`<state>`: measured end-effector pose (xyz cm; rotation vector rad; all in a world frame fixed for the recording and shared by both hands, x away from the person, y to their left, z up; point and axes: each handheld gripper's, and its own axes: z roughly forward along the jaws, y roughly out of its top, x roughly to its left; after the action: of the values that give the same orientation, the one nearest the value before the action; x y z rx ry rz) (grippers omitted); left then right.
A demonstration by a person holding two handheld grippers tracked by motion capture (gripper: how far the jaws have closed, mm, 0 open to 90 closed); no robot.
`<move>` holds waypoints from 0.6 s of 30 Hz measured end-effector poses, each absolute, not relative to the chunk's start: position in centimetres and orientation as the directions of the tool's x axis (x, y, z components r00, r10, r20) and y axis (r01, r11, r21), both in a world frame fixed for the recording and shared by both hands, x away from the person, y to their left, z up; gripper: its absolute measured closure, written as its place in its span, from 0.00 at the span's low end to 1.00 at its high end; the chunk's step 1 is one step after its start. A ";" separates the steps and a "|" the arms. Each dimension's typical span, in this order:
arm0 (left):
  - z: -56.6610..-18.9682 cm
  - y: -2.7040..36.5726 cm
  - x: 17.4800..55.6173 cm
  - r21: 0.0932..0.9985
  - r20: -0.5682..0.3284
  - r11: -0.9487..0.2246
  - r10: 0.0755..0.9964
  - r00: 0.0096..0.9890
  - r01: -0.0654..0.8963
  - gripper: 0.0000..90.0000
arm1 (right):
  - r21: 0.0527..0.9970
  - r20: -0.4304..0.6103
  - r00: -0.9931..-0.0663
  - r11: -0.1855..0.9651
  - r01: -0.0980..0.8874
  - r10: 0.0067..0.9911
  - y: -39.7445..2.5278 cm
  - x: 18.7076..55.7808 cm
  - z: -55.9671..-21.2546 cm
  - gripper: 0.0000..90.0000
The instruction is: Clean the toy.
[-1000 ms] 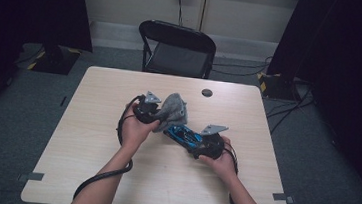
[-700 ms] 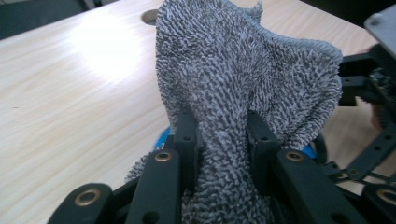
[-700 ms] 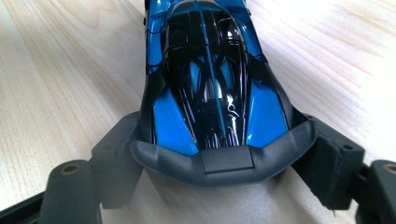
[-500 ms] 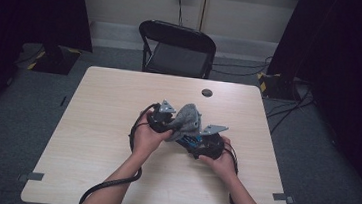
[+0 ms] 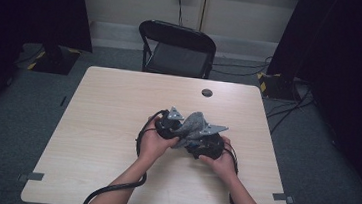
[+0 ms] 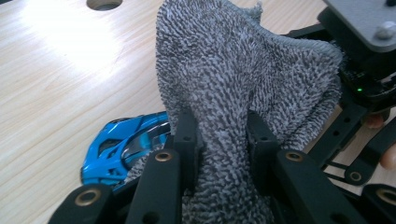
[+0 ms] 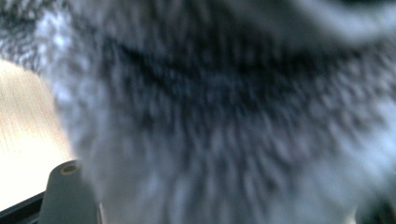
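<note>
**Two grippers, one soft cloth, one small blue car**

Both grippers meet just right of the middle of the table [image 5: 119, 101], with the grey terry cloth [image 6: 243, 84] bunched between them. The left gripper [image 6: 218, 140] has its jaws closed on a fold of the cloth, pinching it firmly. At about 8 o'clock from that fold, in the left gripper view, lies the blue toy car [image 6: 123, 149], partly under the cloth. The right gripper [image 5: 205, 147] sits at 3 o'clock from the left one in the high view; the cloth blurs its own view, so I cannot tell how its jaws stand.

The cloth looks light, limp and grippy: any bunched fold will hold. The car looks hard, glossy, probably slippery; grip it across its flanks.
</note>
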<state>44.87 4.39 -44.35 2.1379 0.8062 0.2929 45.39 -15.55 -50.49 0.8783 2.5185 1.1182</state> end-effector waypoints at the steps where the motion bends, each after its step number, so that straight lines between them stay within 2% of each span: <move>1: -44.4 4.4 44.9 0.764 -0.063 -0.464 0.637 0.769 0.448 0.79 | 0.738 0.016 -0.787 0.524 0.425 0.616 -15.5 45.4 -50.5 0.26; 18: -45.7 3.1 44.8 0.725 -0.027 -0.530 0.616 0.787 0.440 0.79 | 0.738 0.016 -0.787 0.524 0.426 0.616 -15.5 45.4 -50.5 0.26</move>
<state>44.81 3.07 -45.73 2.2162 0.7784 0.2987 45.38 -15.55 -50.49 0.8788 2.5186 1.1179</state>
